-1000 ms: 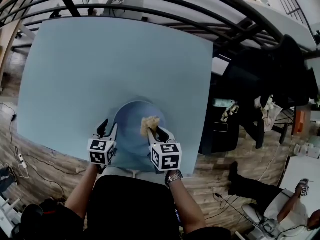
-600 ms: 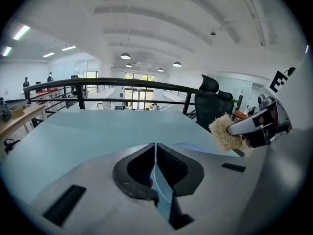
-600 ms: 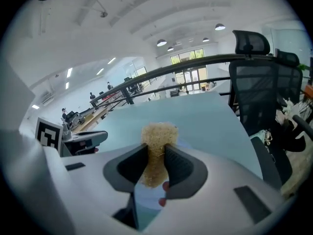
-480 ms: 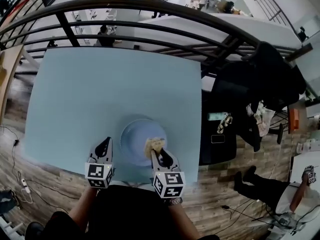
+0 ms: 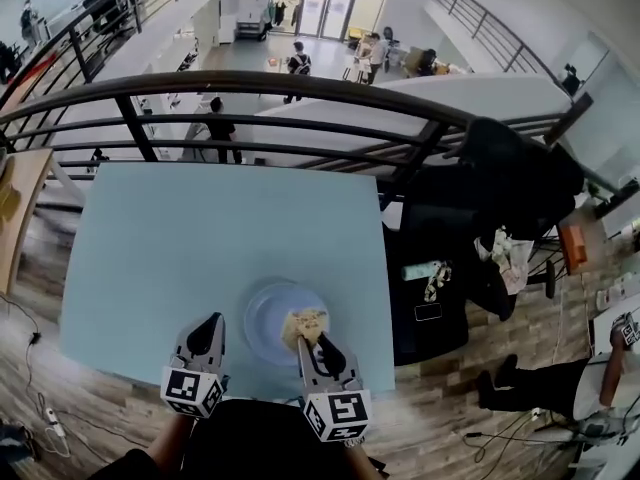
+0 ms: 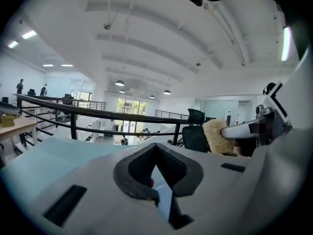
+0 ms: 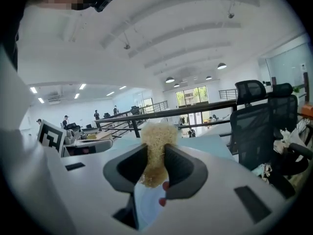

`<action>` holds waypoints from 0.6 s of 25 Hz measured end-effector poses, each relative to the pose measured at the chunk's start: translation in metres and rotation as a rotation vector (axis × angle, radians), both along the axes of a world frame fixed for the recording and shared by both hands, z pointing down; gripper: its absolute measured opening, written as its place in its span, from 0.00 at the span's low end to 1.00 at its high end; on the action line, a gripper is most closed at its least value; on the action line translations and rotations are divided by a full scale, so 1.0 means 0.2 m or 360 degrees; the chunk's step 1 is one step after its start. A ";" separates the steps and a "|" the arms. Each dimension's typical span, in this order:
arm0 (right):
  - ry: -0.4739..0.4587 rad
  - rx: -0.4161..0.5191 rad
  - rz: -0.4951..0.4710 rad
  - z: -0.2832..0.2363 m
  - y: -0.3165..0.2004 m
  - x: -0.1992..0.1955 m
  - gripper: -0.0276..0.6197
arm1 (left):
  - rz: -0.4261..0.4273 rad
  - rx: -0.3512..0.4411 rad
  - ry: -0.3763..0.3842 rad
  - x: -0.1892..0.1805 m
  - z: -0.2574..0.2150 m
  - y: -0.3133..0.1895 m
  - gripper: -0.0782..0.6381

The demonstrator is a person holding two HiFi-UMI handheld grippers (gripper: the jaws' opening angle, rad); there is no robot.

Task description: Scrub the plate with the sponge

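My right claw is clamped on the sponge, which sticks out past the tips toward 12 o'clock. My left claw has its jaws pressed together on nothing. In the head view the sponge sits over the 3 o'clock edge of the plate, which lies near the 6 o'clock edge of the worktop; the rest of the plate face lies toward 9 o'clock from the sponge, so I judge the stroke belongs to the right claw, though I cannot tell whether sponge and plate touch.
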State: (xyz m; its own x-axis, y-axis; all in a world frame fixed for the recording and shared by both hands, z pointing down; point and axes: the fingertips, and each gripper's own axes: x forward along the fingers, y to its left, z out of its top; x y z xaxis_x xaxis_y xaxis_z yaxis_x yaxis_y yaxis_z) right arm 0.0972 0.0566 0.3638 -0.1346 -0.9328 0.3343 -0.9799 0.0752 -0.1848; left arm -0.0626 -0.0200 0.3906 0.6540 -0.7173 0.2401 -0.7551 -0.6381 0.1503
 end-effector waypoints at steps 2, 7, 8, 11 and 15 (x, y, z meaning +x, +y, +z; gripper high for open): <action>0.0010 0.0093 -0.0005 -0.08 -0.01 -0.01 0.21 | 0.0021 0.0027 0.0033 0.00 -0.05 0.00 0.11; 0.0028 0.0268 -0.0001 -0.28 0.06 -0.03 0.21 | 0.0070 0.0125 0.0141 0.02 -0.22 0.10 0.11; 0.0026 0.0278 0.0001 -0.29 0.07 -0.03 0.21 | 0.0085 0.0150 0.0143 0.02 -0.25 0.12 0.11; 0.0028 0.0298 -0.0007 -0.32 0.09 -0.06 0.21 | 0.0108 0.0214 0.0133 0.03 -0.32 0.16 0.11; 0.0035 0.0366 -0.0012 -0.36 0.10 -0.09 0.21 | 0.0096 0.0321 0.0140 0.04 -0.40 0.18 0.11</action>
